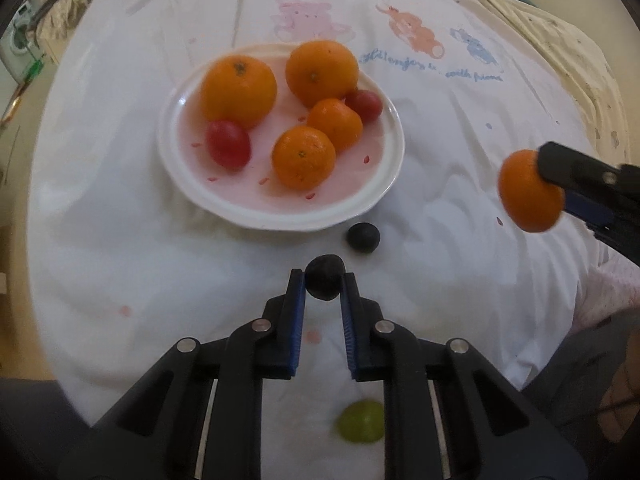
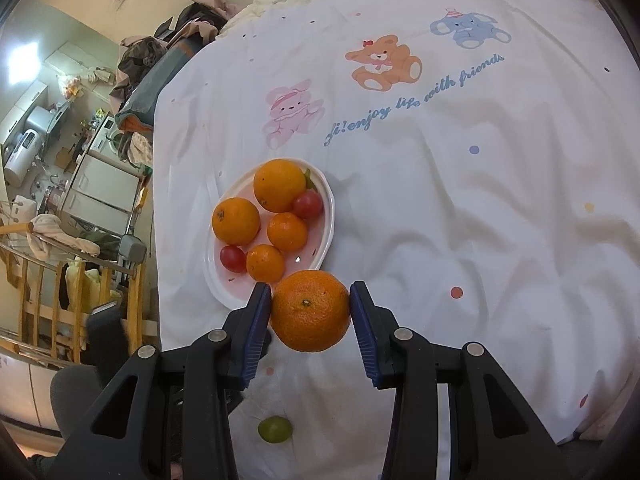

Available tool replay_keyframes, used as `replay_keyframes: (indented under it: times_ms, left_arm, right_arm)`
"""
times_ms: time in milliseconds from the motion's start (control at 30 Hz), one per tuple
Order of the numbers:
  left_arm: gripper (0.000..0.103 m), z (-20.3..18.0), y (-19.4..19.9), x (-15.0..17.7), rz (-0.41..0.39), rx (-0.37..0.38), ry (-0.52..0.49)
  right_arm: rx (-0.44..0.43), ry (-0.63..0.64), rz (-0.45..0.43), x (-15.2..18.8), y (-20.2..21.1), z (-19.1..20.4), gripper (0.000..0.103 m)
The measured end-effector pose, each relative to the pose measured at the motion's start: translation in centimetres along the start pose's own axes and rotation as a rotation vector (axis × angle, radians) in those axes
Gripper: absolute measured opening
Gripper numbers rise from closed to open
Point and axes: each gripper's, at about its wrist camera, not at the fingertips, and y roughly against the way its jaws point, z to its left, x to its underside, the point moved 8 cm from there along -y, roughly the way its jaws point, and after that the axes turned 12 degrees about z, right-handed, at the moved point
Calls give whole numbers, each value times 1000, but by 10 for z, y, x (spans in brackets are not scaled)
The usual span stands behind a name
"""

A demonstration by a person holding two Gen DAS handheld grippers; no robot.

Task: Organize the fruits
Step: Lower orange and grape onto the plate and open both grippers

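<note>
Glossy white glazed plate (image 1: 384,184), ceramic by look. Matt wrinkled cloth sheet (image 2: 460,208) w/ printed bears. Dimpled, slightly shiny peel on held orange (image 2: 311,311). Matt black plastic left gripper (image 1: 323,285), ribbed blue pads (image 1: 297,320), metal pivot pins. Smooth shiny tomato (image 1: 228,145). Dull dark berry (image 1: 325,277).

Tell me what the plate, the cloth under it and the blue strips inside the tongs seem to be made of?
The plate looks like glazed ceramic, possibly melamine: glossy white rim with highlights. The cloth looks like soft matte woven cotton: it wrinkles and carries printed cartoon animals. The blue pads on the right tongs look like ribbed rubber or plastic, matte, with fine ridges; which of the two I cannot tell.
</note>
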Motion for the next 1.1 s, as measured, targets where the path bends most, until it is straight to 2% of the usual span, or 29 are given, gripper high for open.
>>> replay_keyframes:
  times_ms: [333,533,633,767,833,900,1100]
  left_arm:
    - [14,26,59,-13,-126,-53,-5]
    - [14,48,76,-35,-158,-79,-8]
    - [14,56,76,-48,-155,-80,-9]
    - [14,61,72,-64,-138,-46,-10]
    - [10,61,69,-74,-132,-30,-17]
    - [10,60,63,-81,-123,-18,-20]
    - [10,60,45,-90,-100,-6,-13]
  right_arm:
    - [-8,40,4,-2,-3,16,43]
    - [-14,88,10,-16,-7,33,43]
    - [-30,101,8,-28,-9,40,43]
    - [-39,119,21,-43,-19,48,43]
    - [-36,133,30,-50,-24,51,43]
    - [-31,144,42,-58,-33,54,43]
    - [-28,152,89,-72,-59,55,43]
